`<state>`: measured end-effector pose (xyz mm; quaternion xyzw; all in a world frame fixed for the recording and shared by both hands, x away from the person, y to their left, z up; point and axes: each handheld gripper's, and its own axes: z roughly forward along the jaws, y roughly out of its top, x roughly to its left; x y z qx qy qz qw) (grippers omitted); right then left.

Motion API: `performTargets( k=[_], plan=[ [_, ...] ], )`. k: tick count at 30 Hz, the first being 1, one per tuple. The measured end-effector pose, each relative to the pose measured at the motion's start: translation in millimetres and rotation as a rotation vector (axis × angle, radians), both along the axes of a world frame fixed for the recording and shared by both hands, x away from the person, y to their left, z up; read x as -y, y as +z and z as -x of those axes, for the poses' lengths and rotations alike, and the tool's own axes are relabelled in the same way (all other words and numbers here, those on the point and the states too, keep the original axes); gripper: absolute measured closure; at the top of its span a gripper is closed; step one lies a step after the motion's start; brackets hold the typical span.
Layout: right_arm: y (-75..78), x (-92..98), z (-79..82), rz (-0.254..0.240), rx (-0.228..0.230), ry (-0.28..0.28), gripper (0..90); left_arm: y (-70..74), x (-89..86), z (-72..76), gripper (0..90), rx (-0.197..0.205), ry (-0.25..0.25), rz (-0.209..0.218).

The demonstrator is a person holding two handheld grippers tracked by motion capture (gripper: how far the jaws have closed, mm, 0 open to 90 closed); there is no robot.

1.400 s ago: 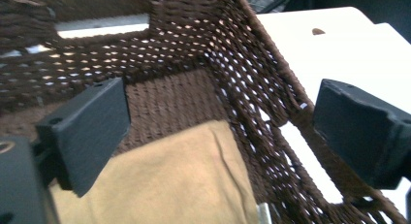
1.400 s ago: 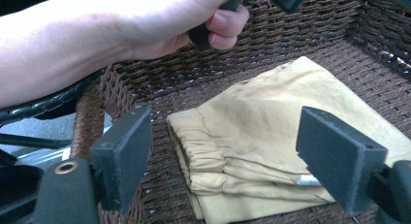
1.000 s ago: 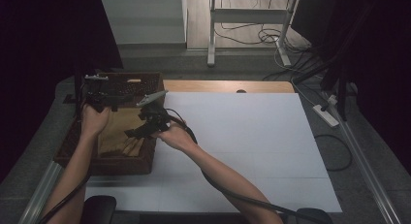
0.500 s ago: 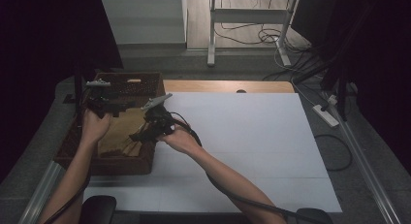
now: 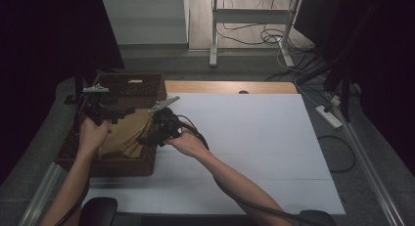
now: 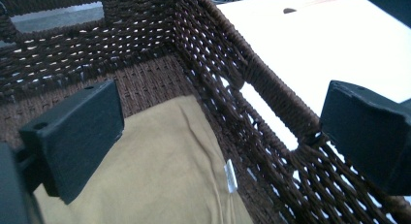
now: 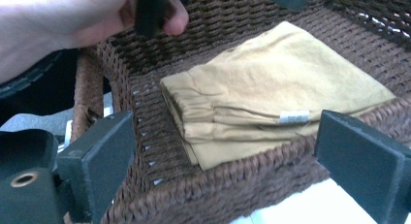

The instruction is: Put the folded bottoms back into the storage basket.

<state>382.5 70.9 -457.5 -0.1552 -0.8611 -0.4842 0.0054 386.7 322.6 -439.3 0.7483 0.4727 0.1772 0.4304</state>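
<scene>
While the folded tan garment (image 7: pixel 271 107) is lying flat inside the wicker basket (image 5: pixel 147 89) at middle left, both tongs, left (image 5: pixel 115 113) and right (image 5: pixel 147 138), are hovering wide open, holding nothing; the right is sitting nearer, just over the rim.

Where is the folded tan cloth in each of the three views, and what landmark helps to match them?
High view: tan cloth lies left of centre, inside the basket, between the two grippers.
Left gripper view: it lies at bottom centre, on the basket floor.
Right gripper view: it lies at centre right.
Shared landmark: the brown woven basket.
</scene>
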Motion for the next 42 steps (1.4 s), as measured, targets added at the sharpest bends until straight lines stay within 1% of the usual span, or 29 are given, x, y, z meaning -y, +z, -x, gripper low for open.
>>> performTargets(
  k=[4, 10, 14, 16, 20, 24, 26, 30, 34, 35, 39, 42],
  plan=[
    [-2.5, 5.3, 1.0, 0.012, 0.005, -0.006, 7.4, -1.7, -0.1, 6.7, 1.7, 0.003, 0.005, -0.002],
    [-6.1, 14.2, 3.0, 0.023, 0.006, -0.008, 6.1, -8.8, 2.4, 14.8, 0.9, -0.026, -0.016, 0.004],
    [-7.1, 19.7, 3.6, 0.025, 0.000, -0.010, 6.1, -11.8, 3.8, 20.9, 0.7, -0.031, -0.018, 0.020],
    [-7.4, 22.7, 3.8, 0.026, -0.012, -0.009, 6.1, -11.4, 4.7, 23.7, 0.6, -0.034, -0.022, 0.019],
    [-7.9, 28.8, 4.6, 0.030, -0.021, -0.016, 6.1, -7.5, 8.1, 29.1, 0.5, -0.027, -0.032, 0.027],
    [-7.8, 35.2, 6.5, 0.033, -0.020, -0.019, 5.8, -4.4, 13.9, 33.2, 0.3, -0.044, -0.053, 0.039],
    [-7.9, 38.5, 8.0, 0.037, -0.017, -0.016, 3.2, -4.4, 17.1, 35.0, 0.1, -0.051, -0.060, 0.032],
    [-8.5, 45.8, 11.6, 0.043, -0.011, -0.025, 3.2, -3.7, 22.3, 39.2, 0.0, -0.046, -0.059, 0.010],
    [-10.3, 53.8, 13.8, 0.050, -0.009, -0.032, 3.2, -2.6, 29.7, 44.3, 0.0, -0.041, -0.056, -0.039],
    [-10.9, 55.8, 14.2, 0.048, -0.010, -0.036, 3.2, -2.5, 31.3, 45.5, 0.0, -0.043, -0.058, -0.041],
    [-12.5, 63.1, 15.6, 0.049, -0.012, -0.044, 3.2, -1.4, 35.4, 49.3, 0.0, -0.049, -0.069, -0.023],
    [-13.4, 67.8, 17.1, 0.040, 0.000, -0.055, 3.1, -0.6, 37.9, 52.5, 0.0, -0.052, -0.074, -0.009]
  ],
)
